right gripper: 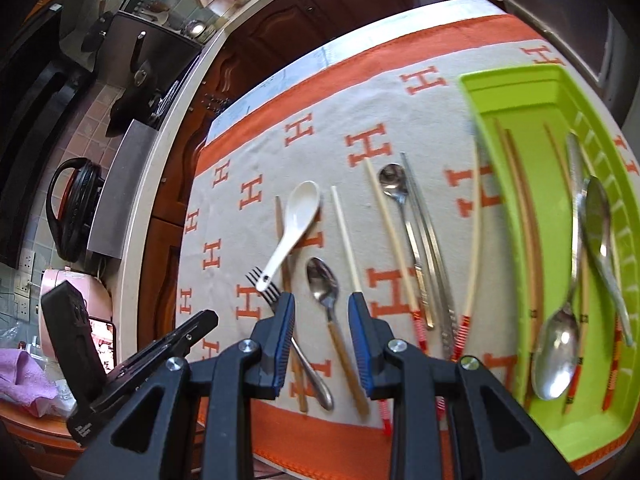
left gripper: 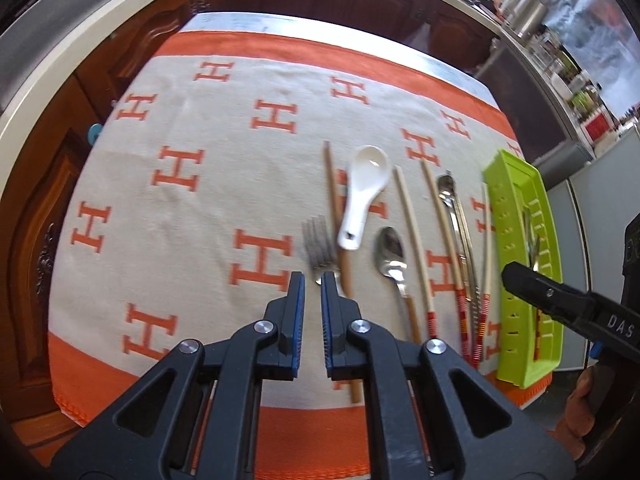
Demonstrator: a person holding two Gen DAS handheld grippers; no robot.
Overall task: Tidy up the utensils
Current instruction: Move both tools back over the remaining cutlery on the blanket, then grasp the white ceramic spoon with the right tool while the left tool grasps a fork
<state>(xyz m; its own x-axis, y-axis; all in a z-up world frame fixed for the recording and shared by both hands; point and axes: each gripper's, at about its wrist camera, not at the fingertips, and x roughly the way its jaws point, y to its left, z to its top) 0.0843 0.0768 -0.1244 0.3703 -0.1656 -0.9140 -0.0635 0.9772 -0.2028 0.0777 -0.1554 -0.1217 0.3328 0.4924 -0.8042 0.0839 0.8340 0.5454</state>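
Note:
Utensils lie in a row on an orange-and-cream cloth (left gripper: 180, 208). My left gripper (left gripper: 313, 280) hovers over the fork (left gripper: 320, 240), its jaws almost together with nothing between them. Right of the fork lie a white ceramic spoon (left gripper: 366, 192), a wooden-handled spoon (left gripper: 390, 256), cream chopsticks (left gripper: 412, 220) and a long metal spoon (left gripper: 450, 196). My right gripper (right gripper: 321, 300) is open above the wooden-handled spoon (right gripper: 322, 280), not touching it. The green tray (right gripper: 516, 92) on the right holds spoons (right gripper: 558, 344) and several chopsticks. The fork (right gripper: 262, 284) and the white spoon (right gripper: 298, 220) lie to the left.
The green tray (left gripper: 508, 200) stands at the cloth's right edge. Dark wooden cabinets (left gripper: 120, 60) and a pale countertop (right gripper: 160, 168) run beyond the table. A black pot (right gripper: 72, 208) and a pink appliance (right gripper: 76, 284) stand at the left in the right wrist view.

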